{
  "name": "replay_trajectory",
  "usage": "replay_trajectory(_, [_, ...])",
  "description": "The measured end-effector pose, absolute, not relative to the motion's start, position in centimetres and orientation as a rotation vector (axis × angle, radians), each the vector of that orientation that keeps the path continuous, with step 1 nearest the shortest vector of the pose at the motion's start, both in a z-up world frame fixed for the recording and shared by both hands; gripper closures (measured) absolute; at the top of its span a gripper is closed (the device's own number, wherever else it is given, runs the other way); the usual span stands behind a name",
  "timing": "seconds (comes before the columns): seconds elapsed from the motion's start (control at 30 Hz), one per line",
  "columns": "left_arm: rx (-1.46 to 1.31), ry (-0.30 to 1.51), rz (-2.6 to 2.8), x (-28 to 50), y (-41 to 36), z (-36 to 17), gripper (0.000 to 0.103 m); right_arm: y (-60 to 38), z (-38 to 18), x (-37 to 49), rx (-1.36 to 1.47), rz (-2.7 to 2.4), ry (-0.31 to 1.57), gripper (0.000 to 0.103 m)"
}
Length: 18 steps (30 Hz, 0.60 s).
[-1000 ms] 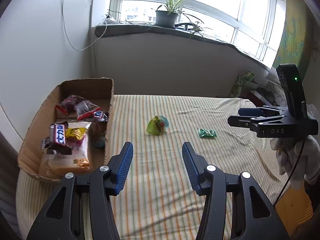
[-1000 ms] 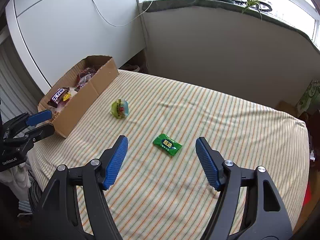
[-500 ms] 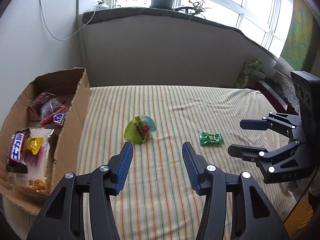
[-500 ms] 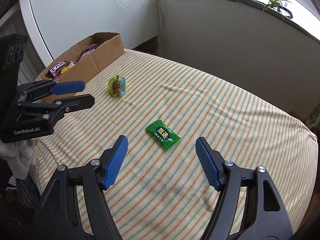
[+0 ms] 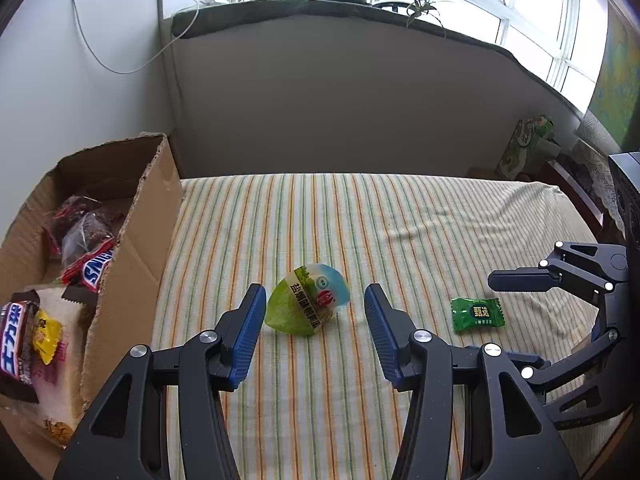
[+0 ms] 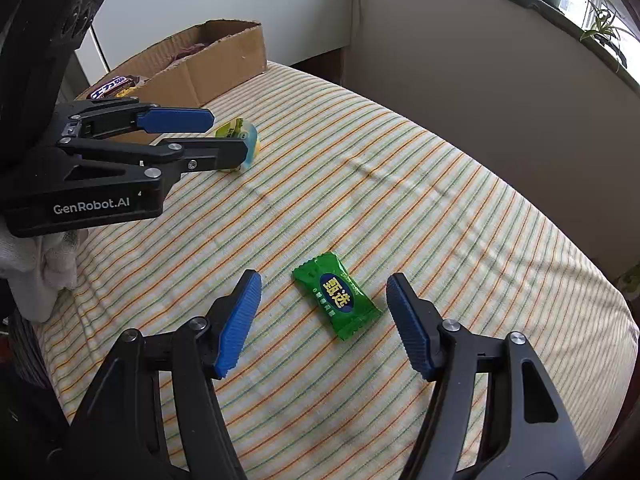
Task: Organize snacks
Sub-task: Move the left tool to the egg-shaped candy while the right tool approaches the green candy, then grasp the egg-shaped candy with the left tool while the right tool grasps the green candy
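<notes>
The cloth (image 5: pixel 420 216) is marked with orange, green and cream stripes. The candy (image 6: pixel 336 295) is wrapped in bright green, with yellow lettering on a dark blue oval. The jelly cup (image 5: pixel 307 305) is coloured lime green and pale blue, with a red spot. The box (image 5: pixel 156 216) is plain brown cardboard. Blue pads (image 6: pixel 237 320) are fitted on black frames. A white glove (image 6: pixel 36 264) is noted.

Your left claw's camera looks steeply down toward the window wall (image 5: pixel 340 92); your right's looks close down; both share the striped bed (image 5: pixel 360 216).
</notes>
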<state>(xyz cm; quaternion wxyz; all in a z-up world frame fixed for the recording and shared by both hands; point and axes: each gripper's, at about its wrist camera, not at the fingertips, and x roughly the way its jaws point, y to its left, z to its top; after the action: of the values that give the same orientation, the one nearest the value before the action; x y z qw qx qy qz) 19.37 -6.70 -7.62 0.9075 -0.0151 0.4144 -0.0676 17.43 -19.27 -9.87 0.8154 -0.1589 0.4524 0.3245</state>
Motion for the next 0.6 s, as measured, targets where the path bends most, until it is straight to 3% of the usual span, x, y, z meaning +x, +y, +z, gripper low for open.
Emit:
replay_trajectory(0.2, [-0.030, 0.873, -0.133, 20.0, -7.0, -8.4, 0.053, -19.3, -10.3, 18.1, -0.356, 0.675, 0.978, 0.035])
replay_trajectory(0.33, [-0.024, 0.882, -0.133, 20.3, -7.2, -8.7, 0.053, -18.8, -10.4, 18.7, -0.359, 0.682, 0.992, 0.040])
replay_trajectory(0.47, [-0.029, 0.888, -0.132, 20.6, -7.1, -8.9, 0.053, -17.9, -10.4, 18.8, -0.375, 0.703, 1.013, 0.054])
replay_trajectory(0.6, [-0.032, 0.903, -0.129, 20.9, -7.3, -9.1, 0.053, -17.6, -10.4, 18.6, -0.391, 0.708, 1.022, 0.054])
